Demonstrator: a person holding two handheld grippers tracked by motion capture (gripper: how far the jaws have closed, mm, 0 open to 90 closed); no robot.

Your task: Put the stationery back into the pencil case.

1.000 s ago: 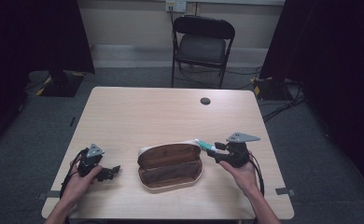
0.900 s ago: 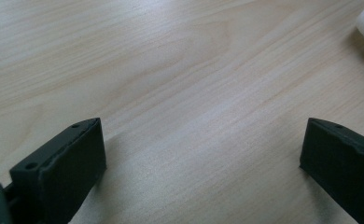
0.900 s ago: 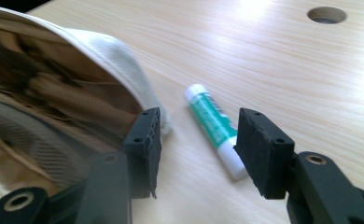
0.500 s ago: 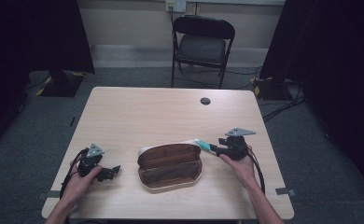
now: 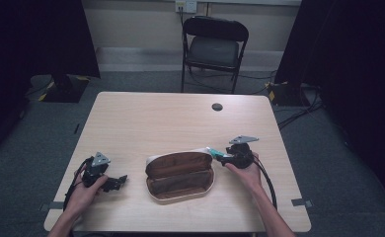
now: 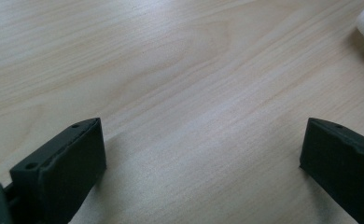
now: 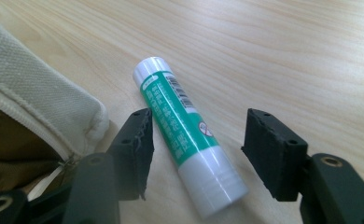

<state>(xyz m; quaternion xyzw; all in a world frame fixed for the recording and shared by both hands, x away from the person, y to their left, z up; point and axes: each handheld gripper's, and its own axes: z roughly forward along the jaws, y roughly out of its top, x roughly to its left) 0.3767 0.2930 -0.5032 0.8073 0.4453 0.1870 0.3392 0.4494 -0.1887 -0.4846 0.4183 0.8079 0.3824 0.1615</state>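
On the worktop (image 5: 180, 118), near its front right, the right gripper (image 7: 196, 149) is sitting with its jaws spread apart and a glue stick (image 7: 185, 133) is lying flat between them, touching neither jaw as far as the right gripper view is showing. The stick is resting on the wood just beside the corner of an open pencil case (image 5: 180, 174), whose cream canvas edge and zip are showing at the left of that view. The glue stick is a white tube wearing a green label with a barcode and small print too fine to read; one end is pointing away from the gripper. In the high view the stick (image 5: 215, 152) is lying between the case and the right hand (image 5: 247, 170). At front left, the left gripper (image 6: 201, 154) is resting low over bare wood, jaws wide apart and holding nothing, with the left hand (image 5: 84, 190) wrapping it.
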